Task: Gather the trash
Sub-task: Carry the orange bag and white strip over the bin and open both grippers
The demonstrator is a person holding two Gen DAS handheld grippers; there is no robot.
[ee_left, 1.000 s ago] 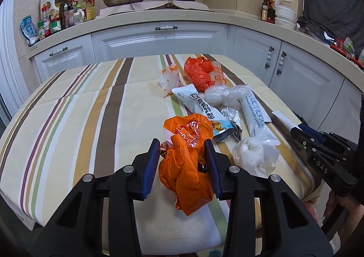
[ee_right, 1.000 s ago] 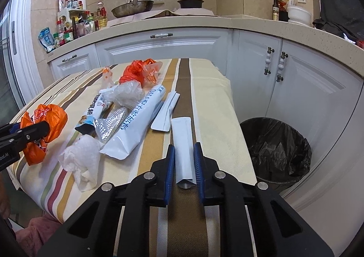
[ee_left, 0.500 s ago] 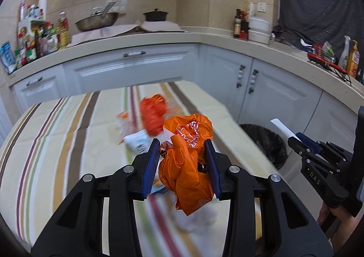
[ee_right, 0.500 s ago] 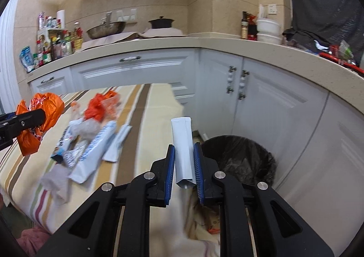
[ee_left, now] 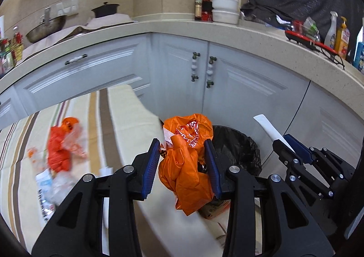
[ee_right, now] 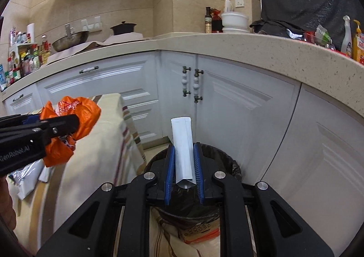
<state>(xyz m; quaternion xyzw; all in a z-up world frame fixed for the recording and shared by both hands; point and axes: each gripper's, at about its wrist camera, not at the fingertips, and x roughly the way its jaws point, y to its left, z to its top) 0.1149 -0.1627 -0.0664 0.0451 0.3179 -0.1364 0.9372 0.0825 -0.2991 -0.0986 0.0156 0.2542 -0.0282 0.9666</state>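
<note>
My left gripper point(ee_left: 183, 163) is shut on a crumpled orange plastic bag point(ee_left: 188, 161) and holds it in the air at the table's right edge, beside the bin. It shows at the left of the right wrist view point(ee_right: 68, 127). My right gripper point(ee_right: 183, 166) is shut on a flat white packet point(ee_right: 182, 150) and hangs right above a bin lined with a black bag point(ee_right: 225, 161). That bin point(ee_left: 236, 145) stands on the floor by the white cabinets. The right gripper point(ee_left: 284, 143) with the packet point(ee_left: 268, 127) shows in the left wrist view.
More trash lies on the striped tablecloth point(ee_left: 122, 120): a red-orange bag point(ee_left: 59, 150) and white wrappers point(ee_left: 47, 191). White corner cabinets point(ee_right: 227, 107) and a worktop point(ee_right: 250, 47) stand behind the bin. A cardboard box point(ee_right: 198, 232) sits on the floor by the bin.
Both grippers have swung right, off the table and toward the bin, each carrying its piece of trash. The right gripper now hangs over the bin's mouth.
</note>
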